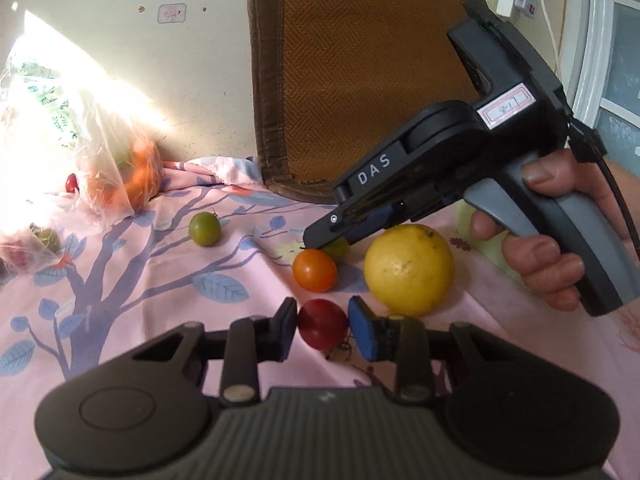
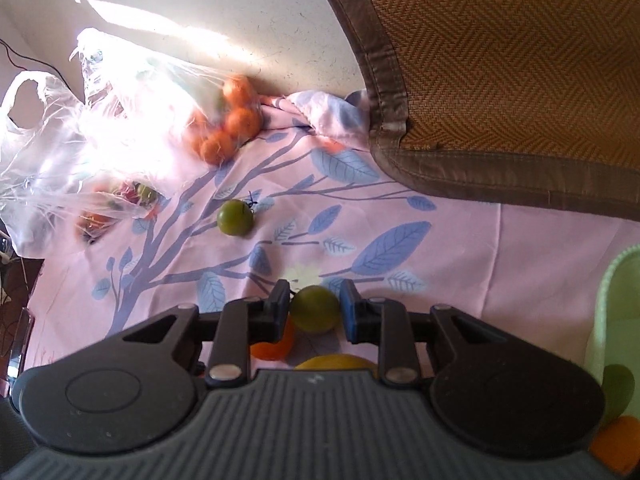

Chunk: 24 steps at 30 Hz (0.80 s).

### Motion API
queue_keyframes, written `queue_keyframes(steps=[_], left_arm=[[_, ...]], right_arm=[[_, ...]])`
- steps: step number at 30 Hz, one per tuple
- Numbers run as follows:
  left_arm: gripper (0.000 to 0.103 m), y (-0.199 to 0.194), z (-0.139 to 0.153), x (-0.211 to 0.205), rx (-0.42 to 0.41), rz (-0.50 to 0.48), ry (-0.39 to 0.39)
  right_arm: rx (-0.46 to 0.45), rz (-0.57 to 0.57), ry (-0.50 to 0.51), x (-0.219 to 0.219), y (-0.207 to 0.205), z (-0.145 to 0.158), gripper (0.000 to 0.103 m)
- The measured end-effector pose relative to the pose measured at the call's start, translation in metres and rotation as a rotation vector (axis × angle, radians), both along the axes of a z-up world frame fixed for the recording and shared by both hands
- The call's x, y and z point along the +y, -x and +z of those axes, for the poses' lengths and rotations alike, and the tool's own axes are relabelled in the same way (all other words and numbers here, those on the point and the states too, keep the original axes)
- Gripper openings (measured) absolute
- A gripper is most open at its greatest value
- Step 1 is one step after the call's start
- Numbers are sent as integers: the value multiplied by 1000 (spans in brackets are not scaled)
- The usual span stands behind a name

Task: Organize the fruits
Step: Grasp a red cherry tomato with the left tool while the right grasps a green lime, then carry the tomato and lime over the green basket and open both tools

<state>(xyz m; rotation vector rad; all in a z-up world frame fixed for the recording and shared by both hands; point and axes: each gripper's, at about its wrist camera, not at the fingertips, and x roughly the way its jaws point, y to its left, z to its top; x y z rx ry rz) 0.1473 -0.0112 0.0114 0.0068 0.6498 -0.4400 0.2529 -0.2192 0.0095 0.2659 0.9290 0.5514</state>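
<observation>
My left gripper (image 1: 322, 322) has its two pads against a red cherry tomato (image 1: 322, 325) on the pink cloth. My right gripper (image 2: 314, 307) is closed on a green tomato (image 2: 314, 309); in the left wrist view its tip (image 1: 316, 240) sits over that green tomato (image 1: 338, 247). An orange tomato (image 1: 315, 270) and a yellow citrus fruit (image 1: 409, 270) lie between the two grippers. Another green tomato (image 1: 204, 229) lies alone farther left, and it also shows in the right wrist view (image 2: 235, 217).
A plastic bag (image 2: 100, 140) with oranges (image 2: 234, 124) and small tomatoes lies at the back left by the wall. A woven brown mat (image 1: 360, 80) leans behind the cloth. A light green tray (image 2: 616, 312) with fruit is at the right edge.
</observation>
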Motion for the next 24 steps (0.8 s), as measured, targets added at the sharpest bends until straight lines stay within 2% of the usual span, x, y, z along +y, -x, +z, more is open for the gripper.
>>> queue_keyframes(steps=[2,4,6,8,12,16,19,24], left_arm=[[29,9,5,4,-2,6,19],[29,23,10,9,-12,3,40],[29,42,14,11,-17,-7,61],[29,63,12,8,-10,-35,77],[29,100,-1,-9,-8,-88,46],[29,129,-7,-32,-44,-124,-9],[29,141,-7,-42,-55,-140,-20],[30,148,-9,-51,-51,-113,-52]], right_arm=[[-30,-34,-59,-7,8,9,29],[-116,-58,-107,-17,30,29,29],[-235,-57,-158,-32,71,47,29],[-323,-55,-155,-44,119,50,29],[-403,-129,-43,-62,212,15,30],[-416,-205,87,-63,271,-22,30],[-446,-224,150,-59,290,-36,30],[-479,-224,188,-53,294,-44,31]])
